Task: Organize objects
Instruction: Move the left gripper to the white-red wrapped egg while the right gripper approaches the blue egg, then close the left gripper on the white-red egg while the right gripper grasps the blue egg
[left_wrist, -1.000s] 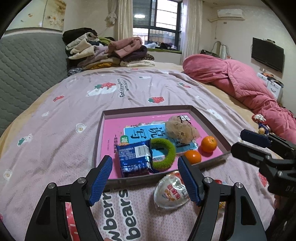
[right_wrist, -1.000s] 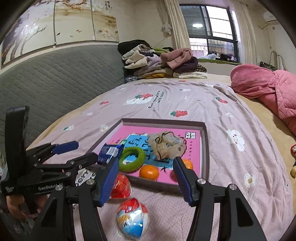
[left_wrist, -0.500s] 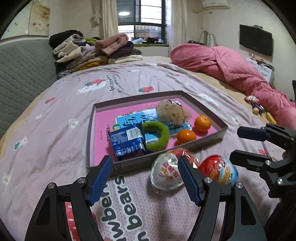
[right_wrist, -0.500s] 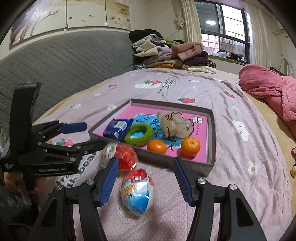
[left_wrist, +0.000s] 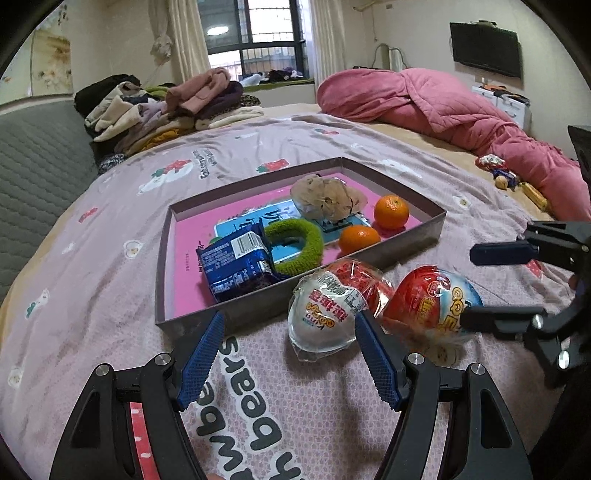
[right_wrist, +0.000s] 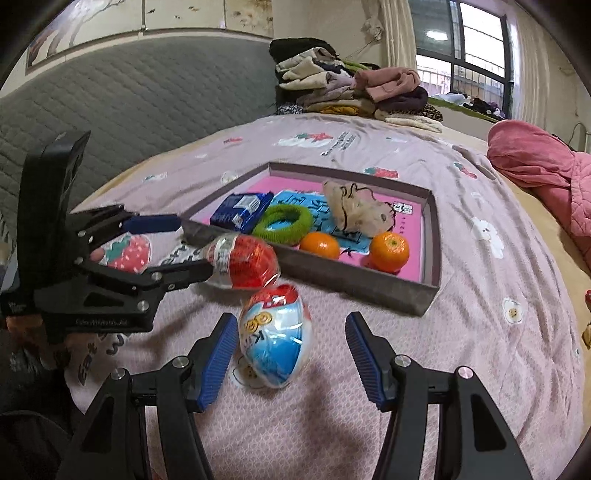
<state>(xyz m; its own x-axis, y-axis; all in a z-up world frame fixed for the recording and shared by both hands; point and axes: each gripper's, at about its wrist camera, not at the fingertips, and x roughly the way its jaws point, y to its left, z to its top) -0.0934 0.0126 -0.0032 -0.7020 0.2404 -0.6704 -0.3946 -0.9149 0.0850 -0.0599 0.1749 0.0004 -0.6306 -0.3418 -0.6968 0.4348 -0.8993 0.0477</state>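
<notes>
My left gripper (left_wrist: 288, 356) has its jaws spread wide, nothing between the pads. One wrapped egg toy (left_wrist: 334, 308), red and clear, lies on the bedspread (left_wrist: 92, 295) just ahead of my right-hand blue fingertip (left_wrist: 376, 363); I can't tell if they touch. It sits close against the near wall of the tray (left_wrist: 258, 308).

My right gripper (right_wrist: 288, 356) is also open, fairly wide, holding nothing. The second egg toy (right_wrist: 275, 336), red top and blue-white lower half, stands between its fingers (right_wrist: 218, 354), nearer the left one, pads not pressing on it. In the left wrist view this same egg (left_wrist: 430, 302) lies just right of the first one, with the right gripper's fingers on either side.

Inside the tray, on a pink book: blue snack packet (left_wrist: 236, 266), green hair tie (left_wrist: 295, 243) touching the packet, beige mesh pouf (left_wrist: 327, 197), two small oranges (left_wrist: 358, 238) (left_wrist: 391, 211) near the right wall.

Far side of bed: pile of folded clothes (left_wrist: 166, 103), pink quilt (left_wrist: 443, 107) on the right.
</notes>
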